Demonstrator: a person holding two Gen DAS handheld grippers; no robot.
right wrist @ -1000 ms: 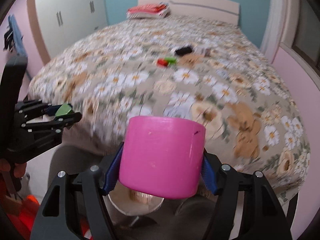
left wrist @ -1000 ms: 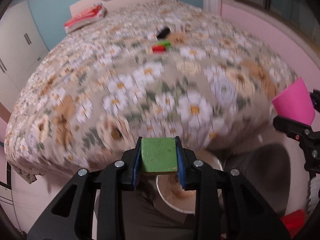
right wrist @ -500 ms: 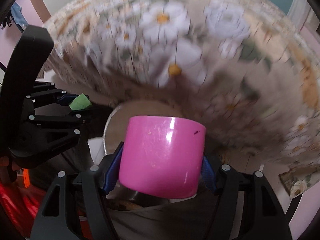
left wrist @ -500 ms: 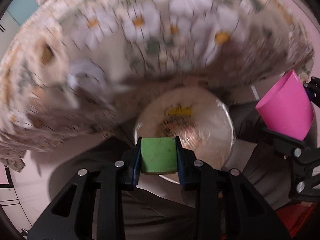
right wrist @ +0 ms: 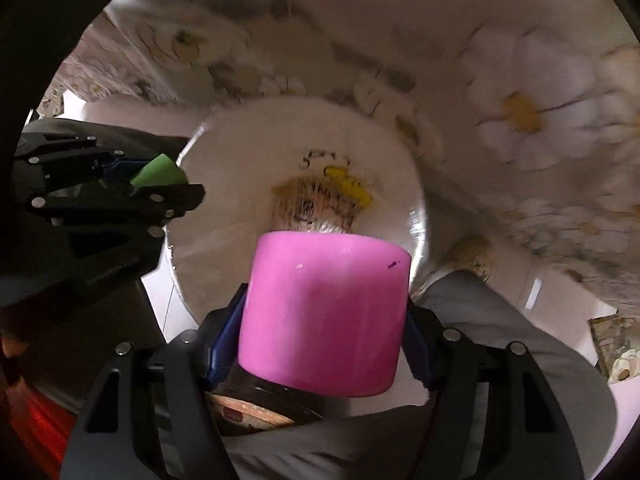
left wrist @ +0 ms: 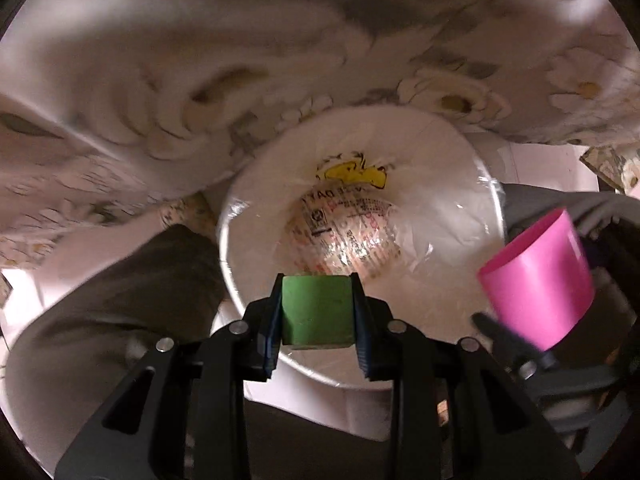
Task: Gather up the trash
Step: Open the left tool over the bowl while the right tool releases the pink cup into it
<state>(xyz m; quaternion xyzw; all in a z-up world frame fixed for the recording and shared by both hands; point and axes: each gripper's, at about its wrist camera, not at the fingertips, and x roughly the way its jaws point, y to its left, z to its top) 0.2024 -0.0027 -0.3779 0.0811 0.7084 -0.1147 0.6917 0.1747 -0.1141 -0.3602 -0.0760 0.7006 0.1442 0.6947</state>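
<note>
L grip [left wrist: 316, 312]: I'm clamping green block [left wrist: 316, 310], now hanging over bin [left wrist: 460, 300].
R grip [right wrist: 324, 320]: squeezing pink cup [right wrist: 324, 312], also above bin.
Change: bed view's giving way to bin mouth; both coming down.
Meaning: 2 items nearing drop.

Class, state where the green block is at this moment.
The green block is clamped in the left claw, over the near rim of the white lined bin, left of the pink cup.
</note>
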